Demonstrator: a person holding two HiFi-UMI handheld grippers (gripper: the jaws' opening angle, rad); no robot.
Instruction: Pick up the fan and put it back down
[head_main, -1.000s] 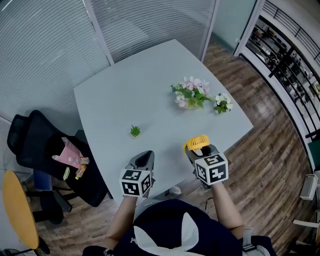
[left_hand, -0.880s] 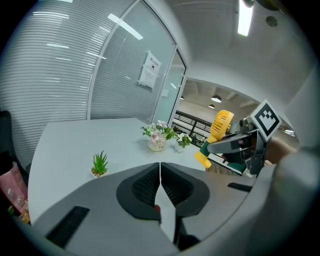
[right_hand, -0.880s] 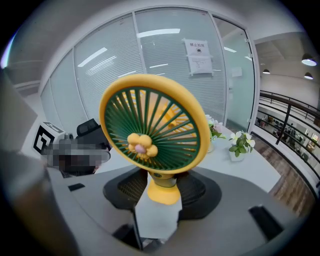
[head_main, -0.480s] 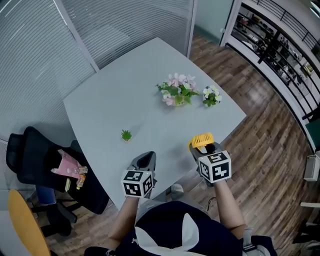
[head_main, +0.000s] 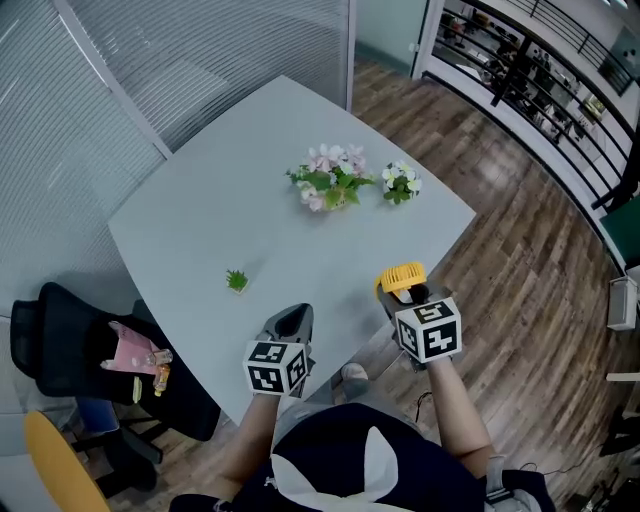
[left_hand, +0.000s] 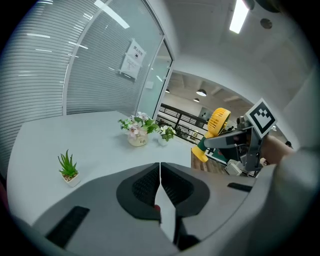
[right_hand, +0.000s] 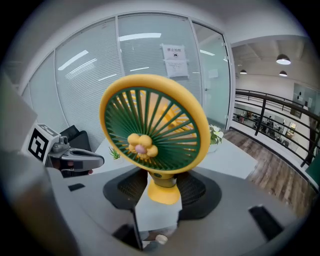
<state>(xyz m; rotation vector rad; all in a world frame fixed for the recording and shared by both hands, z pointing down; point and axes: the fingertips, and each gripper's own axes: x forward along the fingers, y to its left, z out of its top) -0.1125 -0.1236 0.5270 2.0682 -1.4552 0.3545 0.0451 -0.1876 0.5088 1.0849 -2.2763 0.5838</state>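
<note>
Far left, off the table (head_main: 200, 200): black chair (head_main: 60, 330) with a pink item (head_main: 135, 350) lying on it.

Table, left part: small green plant (head_main: 237, 280) in a pot, standing alone.

Near edge, left gripper (left_hand: 160, 172): jaws pressed together, nothing held.

Far centre of table: flower arrangement (head_main: 328, 180), with a smaller flower pot (head_main: 400, 182) just to its right.

Right gripper (right_hand: 162, 192): jaws partly apart, clamped on the yellow stem of the fan (right_hand: 155, 130). The fan is upright with its green grille facing the gripper's camera. It is held in the air by the table's near right edge, well apart from the flowers.
</note>
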